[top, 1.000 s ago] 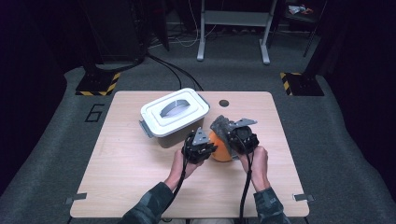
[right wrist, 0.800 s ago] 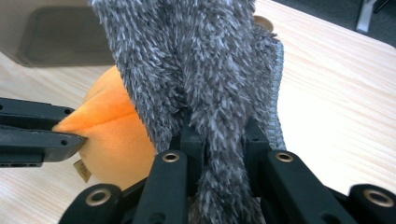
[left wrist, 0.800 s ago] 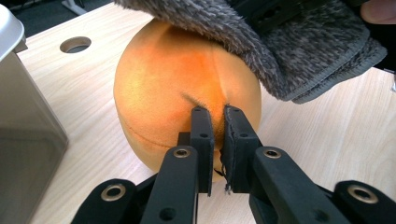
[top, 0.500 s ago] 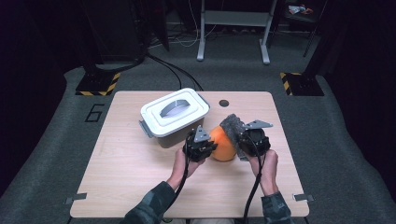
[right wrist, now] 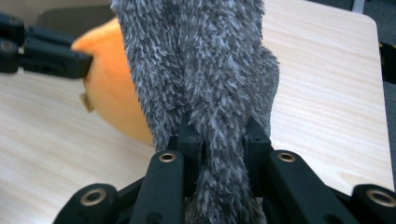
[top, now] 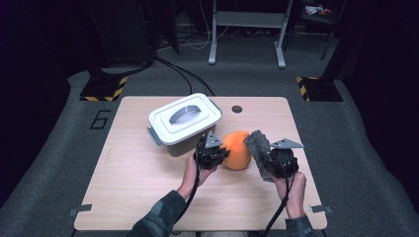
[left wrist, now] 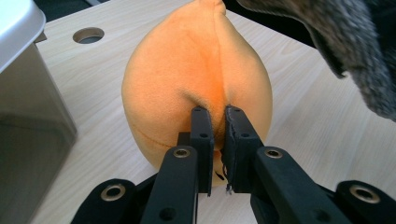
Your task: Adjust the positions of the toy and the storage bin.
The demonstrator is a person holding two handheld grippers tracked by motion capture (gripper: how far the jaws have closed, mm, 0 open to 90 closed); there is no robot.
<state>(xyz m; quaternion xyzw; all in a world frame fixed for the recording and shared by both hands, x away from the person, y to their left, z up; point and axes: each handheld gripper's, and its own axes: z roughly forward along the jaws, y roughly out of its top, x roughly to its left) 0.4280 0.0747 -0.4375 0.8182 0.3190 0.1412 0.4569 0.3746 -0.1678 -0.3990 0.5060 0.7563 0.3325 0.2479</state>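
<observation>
An orange plush ball (top: 237, 149) rests on the wooden table (top: 138, 173) near its middle. My left gripper (top: 220, 154) is shut on a pinch of its fabric, seen close up where the orange plush ball (left wrist: 196, 84) folds between the left gripper's (left wrist: 215, 112) jaws. A grey fuzzy cloth (top: 258, 147) stands just right of the ball, held up by my right gripper (top: 267, 160). In the right gripper view the grey fuzzy cloth (right wrist: 205, 84) rises from between the shut jaws of the right gripper (right wrist: 219, 133), with the orange ball (right wrist: 114, 88) behind it.
A white lidded plastic box (top: 184, 121) stands on the table just left of and behind the ball. A round cable hole (top: 237, 108) lies near the far edge. Bare tabletop stretches to the left and in front of the hands.
My right gripper has carried the grey cloth to the right, off the ball, which now shows more of its orange surface. The left gripper has kept still on the ball.
</observation>
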